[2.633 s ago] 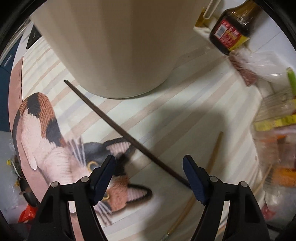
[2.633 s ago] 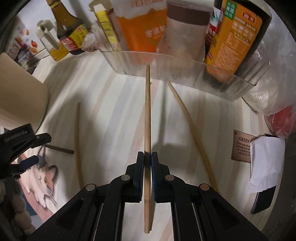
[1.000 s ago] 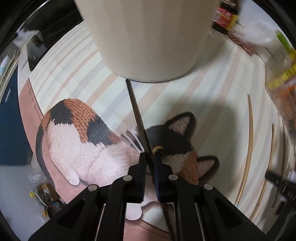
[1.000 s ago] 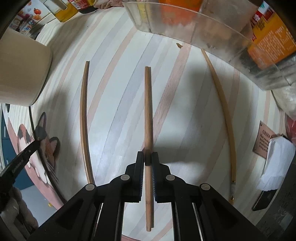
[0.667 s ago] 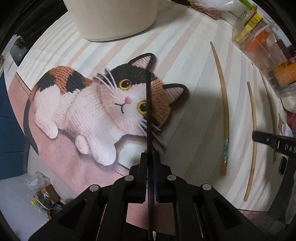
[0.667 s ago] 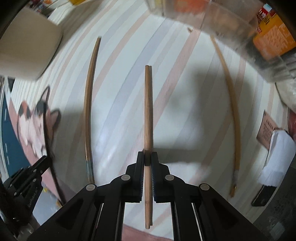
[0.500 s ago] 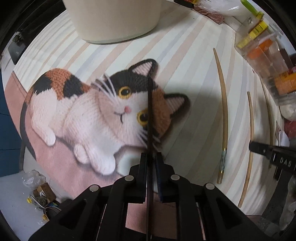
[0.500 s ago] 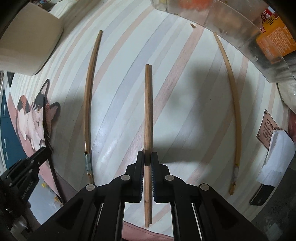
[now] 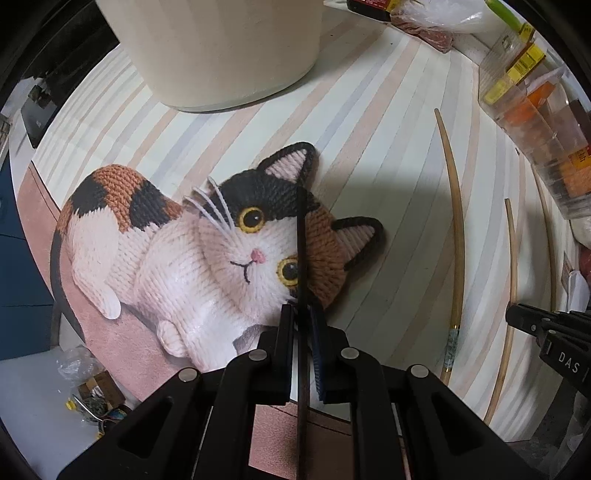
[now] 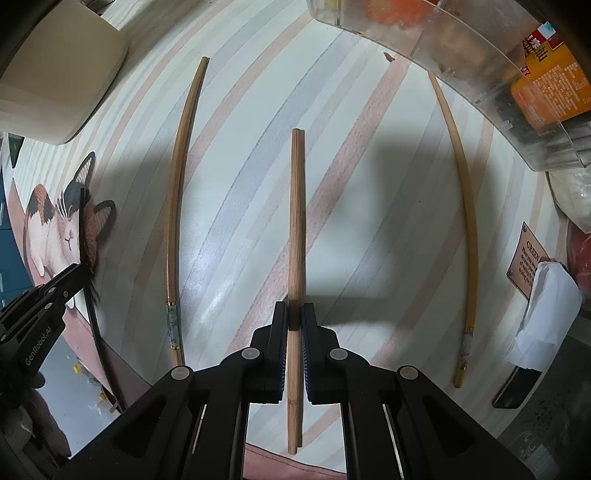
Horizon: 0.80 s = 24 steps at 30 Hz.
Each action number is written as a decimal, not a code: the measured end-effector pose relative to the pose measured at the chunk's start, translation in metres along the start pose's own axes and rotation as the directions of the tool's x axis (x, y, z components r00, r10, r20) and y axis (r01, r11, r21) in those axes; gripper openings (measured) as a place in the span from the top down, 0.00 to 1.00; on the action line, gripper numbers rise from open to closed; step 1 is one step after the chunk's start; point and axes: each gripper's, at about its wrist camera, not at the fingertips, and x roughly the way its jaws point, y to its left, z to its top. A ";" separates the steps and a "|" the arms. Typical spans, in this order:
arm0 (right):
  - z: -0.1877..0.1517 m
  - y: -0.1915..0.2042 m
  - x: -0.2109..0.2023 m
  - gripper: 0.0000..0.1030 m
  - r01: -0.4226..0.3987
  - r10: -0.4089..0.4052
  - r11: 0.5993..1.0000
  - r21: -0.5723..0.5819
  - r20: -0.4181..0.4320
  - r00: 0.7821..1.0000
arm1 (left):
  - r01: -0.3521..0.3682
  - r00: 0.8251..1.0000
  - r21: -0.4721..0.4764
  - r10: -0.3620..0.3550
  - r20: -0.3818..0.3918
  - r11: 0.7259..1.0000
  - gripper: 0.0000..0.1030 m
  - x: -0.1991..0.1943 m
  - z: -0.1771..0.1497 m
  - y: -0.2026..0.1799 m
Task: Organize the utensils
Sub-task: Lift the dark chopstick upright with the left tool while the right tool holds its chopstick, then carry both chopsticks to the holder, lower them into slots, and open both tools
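Left gripper (image 9: 302,317) is clamped on a dark chopstick (image 9: 300,251), which runs straight ahead between the jaws and over the cat-print mat (image 9: 207,243); its tip sits above the cat's head. Right gripper (image 10: 294,314) is clamped on a light wooden chopstick (image 10: 296,221), also pointing straight forward, held above the striped tabletop (image 10: 369,229) with its shadow falling off to the right.

Two more pale chopsticks lie flat on the table. From the right wrist view, one chopstick with a banded end (image 10: 176,206) lies to the left of the held one and another banded chopstick (image 10: 461,221) lies to the right, both well apart from it and roughly parallel.

Obstacles: a large cream container (image 9: 221,51) stands ahead of the left gripper, beyond the cat print. A clear plastic bin (image 10: 480,74) holding bottles and packets takes the far-right side, with the right-hand loose chopstick's far end close to its wall. A white folded paper (image 10: 546,314) and a small brown plaque (image 10: 526,254) sit at the right edge, near that chopstick's banded end. A bottle and plastic bags (image 9: 443,22) crowd the far edge behind the container.

Open room: the striped surface between the two loose chopsticks is free under the right gripper. The near table edge falls just below both grippers; floor clutter (image 9: 92,391) shows past it on the left.
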 end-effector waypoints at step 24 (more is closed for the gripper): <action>-0.018 -0.003 -0.103 0.93 -0.189 0.179 0.982 -0.001 0.336 0.925 | 0.106 0.954 -0.004 -0.101 0.284 0.994 0.97 -0.109 -0.017 0.022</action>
